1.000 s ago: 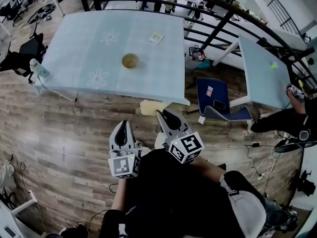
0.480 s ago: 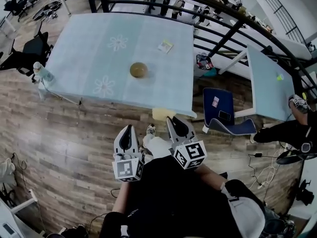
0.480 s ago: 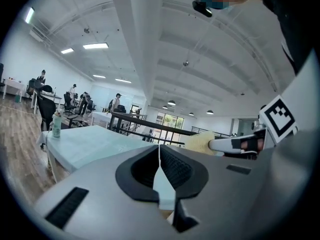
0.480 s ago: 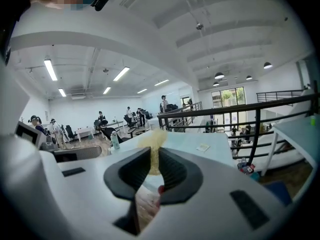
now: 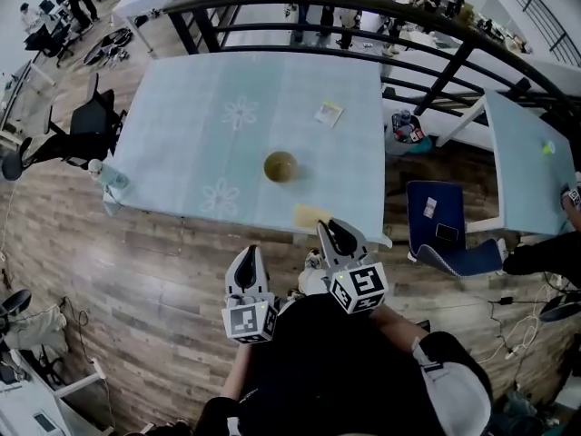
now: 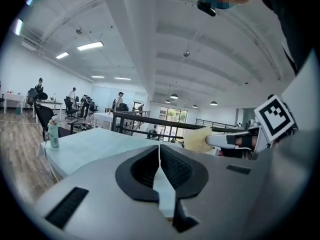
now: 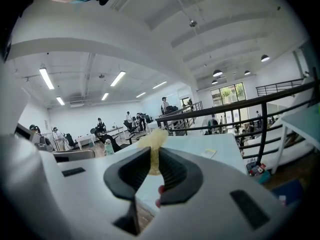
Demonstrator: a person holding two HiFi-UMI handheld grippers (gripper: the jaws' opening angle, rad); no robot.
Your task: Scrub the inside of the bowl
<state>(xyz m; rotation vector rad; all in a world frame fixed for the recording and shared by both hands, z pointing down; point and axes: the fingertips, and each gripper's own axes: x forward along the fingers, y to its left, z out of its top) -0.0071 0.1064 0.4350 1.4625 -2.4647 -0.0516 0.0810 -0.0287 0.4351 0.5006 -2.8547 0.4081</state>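
the bowl (image 5: pixel 280 166) sits out near the middle of the surface (image 5: pixel 182 143), well apart from both tongs. it's small and round, olive-brown with a bit of a shine. too small in the head view to tell what's in it.

the surface itself is a pale blue cloth-looking top with faint white flower prints. a small yellow-green card (image 5: pixel 329 113) lies flat past the bowl, and a clear bottle (image 5: pixel 113 178) stands upright at the left corner.

the right tongs (image 5: pixel 325 227) are pinching a sponge (image 5: pixel 311 214), a pale yellow one with a rough, fuzzy, kinda ragged edge. in the right gripper view the ribbed black pads are clamped on its lower part and the rest sticks up out of the tips. it hangs just over the near edge of the surface, not touching the bowl.

the left tongs (image 5: pixel 247 251) are pressed together, ribbed pads meeting in a thin line with only each other between them. they're held over the wood plank floor (image 5: pixel 136 271), short of the surface and beside the right ones.

both are smooth grey plastic shells with a marker cube at the back. a black metal railing (image 5: pixel 454 57) curves behind the surface, and a blue chair (image 5: pixel 445 234) sits off to the right.
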